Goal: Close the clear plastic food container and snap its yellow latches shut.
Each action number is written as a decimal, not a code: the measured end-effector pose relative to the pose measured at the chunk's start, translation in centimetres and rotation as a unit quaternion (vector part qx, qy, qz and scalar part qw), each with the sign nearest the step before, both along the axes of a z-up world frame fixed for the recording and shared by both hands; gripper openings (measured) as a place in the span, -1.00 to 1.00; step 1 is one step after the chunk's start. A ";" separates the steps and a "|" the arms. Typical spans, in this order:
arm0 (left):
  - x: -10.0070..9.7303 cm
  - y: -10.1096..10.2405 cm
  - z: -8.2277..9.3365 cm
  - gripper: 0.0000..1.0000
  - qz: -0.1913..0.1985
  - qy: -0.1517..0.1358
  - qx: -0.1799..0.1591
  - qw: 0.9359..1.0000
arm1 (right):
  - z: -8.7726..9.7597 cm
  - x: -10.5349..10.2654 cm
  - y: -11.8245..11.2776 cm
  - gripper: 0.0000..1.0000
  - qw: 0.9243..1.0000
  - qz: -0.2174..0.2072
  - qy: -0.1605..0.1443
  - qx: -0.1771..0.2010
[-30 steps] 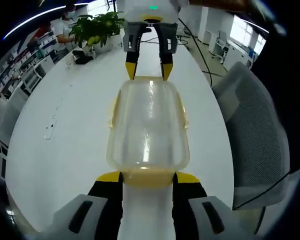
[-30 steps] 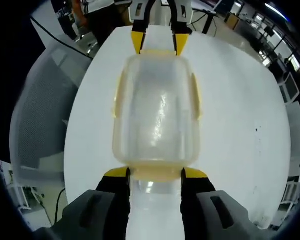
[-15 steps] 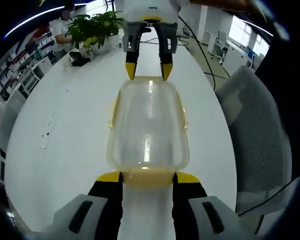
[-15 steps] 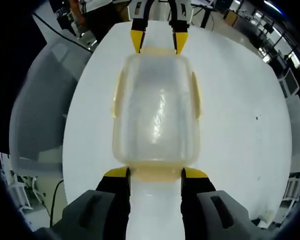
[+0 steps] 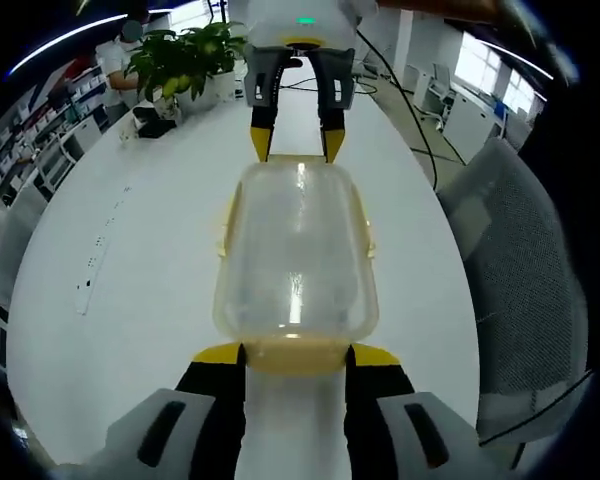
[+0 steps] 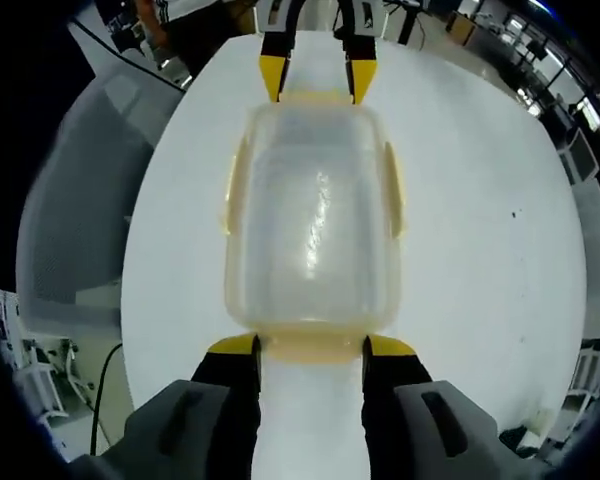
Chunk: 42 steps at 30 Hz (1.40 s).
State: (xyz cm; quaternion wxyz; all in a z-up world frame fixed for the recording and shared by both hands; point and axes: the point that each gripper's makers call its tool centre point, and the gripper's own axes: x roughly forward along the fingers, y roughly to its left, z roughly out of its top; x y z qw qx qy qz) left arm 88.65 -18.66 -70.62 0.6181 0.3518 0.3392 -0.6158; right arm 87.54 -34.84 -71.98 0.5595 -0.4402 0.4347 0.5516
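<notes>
The clear plastic food container (image 5: 295,250) has its lid on and lies lengthwise between my two grippers, above the white table (image 5: 140,250). My left gripper (image 5: 295,355) is shut on the yellow latch at the container's near end. At the far end, my right gripper (image 5: 292,150) holds the opposite latch. In the right gripper view the same container (image 6: 310,220) runs away from my right gripper (image 6: 310,347), which is shut on its end latch, toward the left gripper (image 6: 318,92). Yellow side latches (image 6: 392,190) lie along the long edges.
A potted plant (image 5: 190,55) stands at the table's far left end, with a person (image 5: 115,55) behind it. A grey mesh chair (image 5: 525,260) sits beside the table's right edge. A small strip of sockets (image 5: 92,270) lies in the tabletop.
Both views have drifted slightly over the table, so the background has shifted. The container and both grips look the same.
</notes>
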 end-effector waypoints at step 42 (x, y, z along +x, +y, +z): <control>0.5 -2.1 -2.1 -0.33 -0.001 -0.011 0.028 1.000 | -1.6 0.8 -2.6 -0.25 1.000 -0.001 -0.007 -0.029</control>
